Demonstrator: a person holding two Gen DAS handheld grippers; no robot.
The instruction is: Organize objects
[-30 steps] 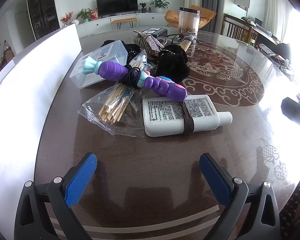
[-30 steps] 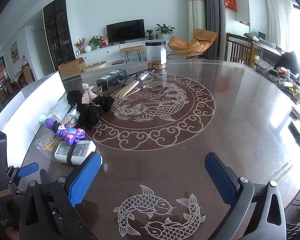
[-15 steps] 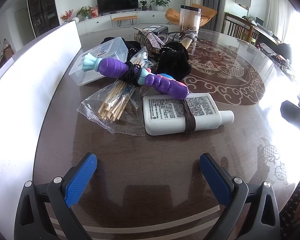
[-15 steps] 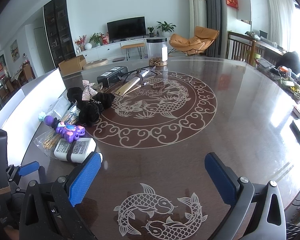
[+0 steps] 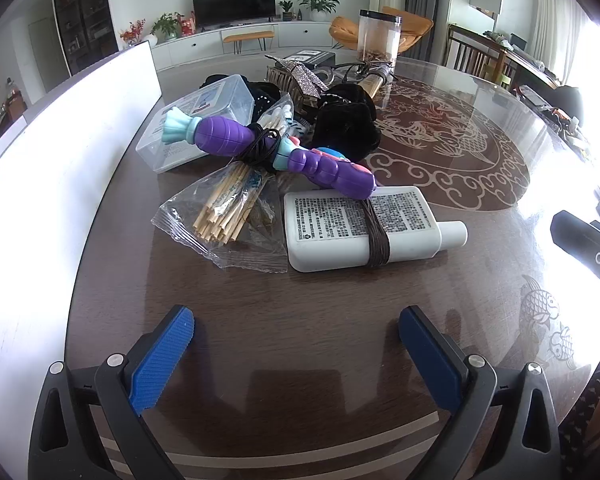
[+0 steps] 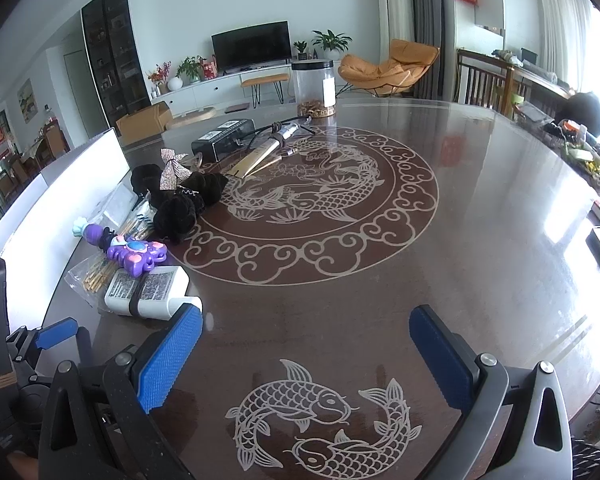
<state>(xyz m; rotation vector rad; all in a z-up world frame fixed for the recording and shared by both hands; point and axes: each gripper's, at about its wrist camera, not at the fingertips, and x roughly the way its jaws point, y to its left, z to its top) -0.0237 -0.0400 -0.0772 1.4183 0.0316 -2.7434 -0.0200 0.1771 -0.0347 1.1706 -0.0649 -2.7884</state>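
Note:
A pile lies on the brown table. A white flat bottle with a dark band lies nearest, also in the right wrist view. A purple toy rests across a clear bag of wooden sticks. Behind are a clear plastic box and a black furry item. My left gripper is open and empty, short of the bottle. My right gripper is open and empty over the fish pattern, right of the pile.
A white box wall runs along the table's left edge. Farther back stand a clear jar, a black case and a gold tool. The right gripper's body shows at the left view's right edge.
The left gripper has moved slightly closer to the pile. The right gripper has shifted a little forward. Both stay open.

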